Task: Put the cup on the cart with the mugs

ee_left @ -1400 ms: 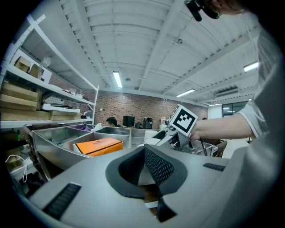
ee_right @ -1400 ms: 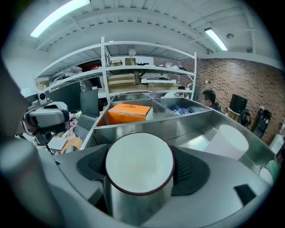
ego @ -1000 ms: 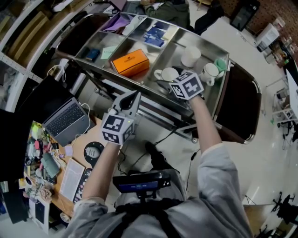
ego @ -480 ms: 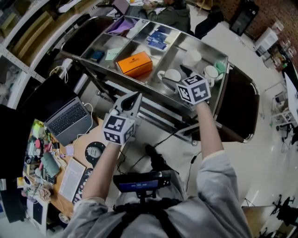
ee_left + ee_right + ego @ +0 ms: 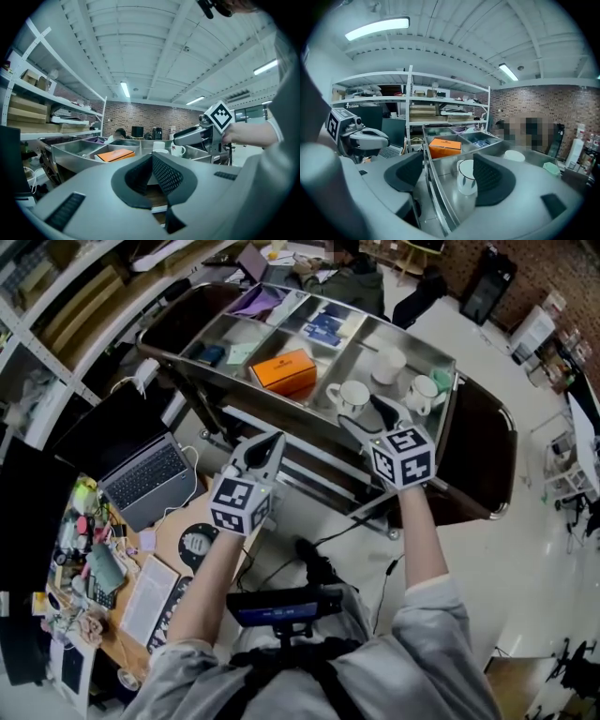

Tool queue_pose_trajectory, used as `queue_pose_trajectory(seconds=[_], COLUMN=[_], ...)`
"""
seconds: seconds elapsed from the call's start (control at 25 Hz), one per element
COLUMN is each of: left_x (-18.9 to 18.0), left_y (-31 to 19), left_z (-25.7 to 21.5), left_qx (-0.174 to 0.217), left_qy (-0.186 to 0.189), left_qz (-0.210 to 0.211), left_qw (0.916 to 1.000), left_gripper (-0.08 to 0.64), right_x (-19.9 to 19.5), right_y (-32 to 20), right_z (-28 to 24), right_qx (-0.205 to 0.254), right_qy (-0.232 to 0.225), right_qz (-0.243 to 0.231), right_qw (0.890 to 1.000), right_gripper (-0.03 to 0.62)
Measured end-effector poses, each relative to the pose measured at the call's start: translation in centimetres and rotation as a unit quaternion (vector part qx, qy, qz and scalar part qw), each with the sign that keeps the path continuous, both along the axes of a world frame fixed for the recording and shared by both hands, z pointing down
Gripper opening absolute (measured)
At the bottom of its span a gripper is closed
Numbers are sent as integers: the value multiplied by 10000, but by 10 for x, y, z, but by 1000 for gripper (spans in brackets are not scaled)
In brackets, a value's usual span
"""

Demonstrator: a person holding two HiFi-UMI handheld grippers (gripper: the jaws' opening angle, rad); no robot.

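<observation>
Steel cart (image 5: 454,381), end compartment: cup (image 5: 349,395) stands beside mugs (image 5: 422,390). Right hand-held gripper (image 5: 367,416) clear of it, empty, jaws apart, just been closing slightly. Left hand-held gripper (image 5: 267,448) shut, empty. Placement looks done; next, draw clear of rim.

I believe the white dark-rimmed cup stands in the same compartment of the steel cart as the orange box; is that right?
Not quite: the white dark-rimmed cup stands in the compartment with the white mugs; the orange box lies in the neighbouring one, as the head view shows.
</observation>
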State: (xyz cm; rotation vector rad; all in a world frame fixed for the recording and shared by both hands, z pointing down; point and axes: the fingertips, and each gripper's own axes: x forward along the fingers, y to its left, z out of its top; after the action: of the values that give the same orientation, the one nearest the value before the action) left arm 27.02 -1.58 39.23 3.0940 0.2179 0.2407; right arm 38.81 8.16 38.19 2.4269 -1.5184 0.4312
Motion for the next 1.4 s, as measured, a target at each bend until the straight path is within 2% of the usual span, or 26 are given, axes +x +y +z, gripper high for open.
queue_pose_trajectory(seconds=[0.16, 0.32, 0.44, 0.68, 0.84, 1.04, 1.4], left_x=[-21, -36, -44, -58, -70, -82, -93], left_y=[-6, -14, -14, -9, -13, -20, -31], left_z=[-1, 5, 10, 17, 26, 33, 38], left_qx=[1, -11, -55, -112, -198, -280, -335], left_qy=[21, -4, -13, -68, -126, -173, -131], left_qz=[-90, -154, -167, -150, -283, -437, -627], left_qw=[10000, 9999, 9998, 9998, 9993, 9985, 9974], left_gripper=[3, 3, 3, 3, 3, 3, 3], right_x=[-21, -41, -57, -84, -96, -106, -110], right_y=[14, 26, 38, 70, 87, 99, 102], right_z=[-2, 8, 22, 43, 56, 67, 69], right_qx=[338, 539, 635, 812, 768, 690, 567], right_qy=[-59, -35, -159, -465, -534, -633, -499], right_qz=[349, 709, 970, 1438, 1638, 1766, 1791], right_qw=[9988, 9960, 9931, 9852, 9820, 9798, 9809], right_gripper=[211, 90, 41, 8, 6, 5, 3])
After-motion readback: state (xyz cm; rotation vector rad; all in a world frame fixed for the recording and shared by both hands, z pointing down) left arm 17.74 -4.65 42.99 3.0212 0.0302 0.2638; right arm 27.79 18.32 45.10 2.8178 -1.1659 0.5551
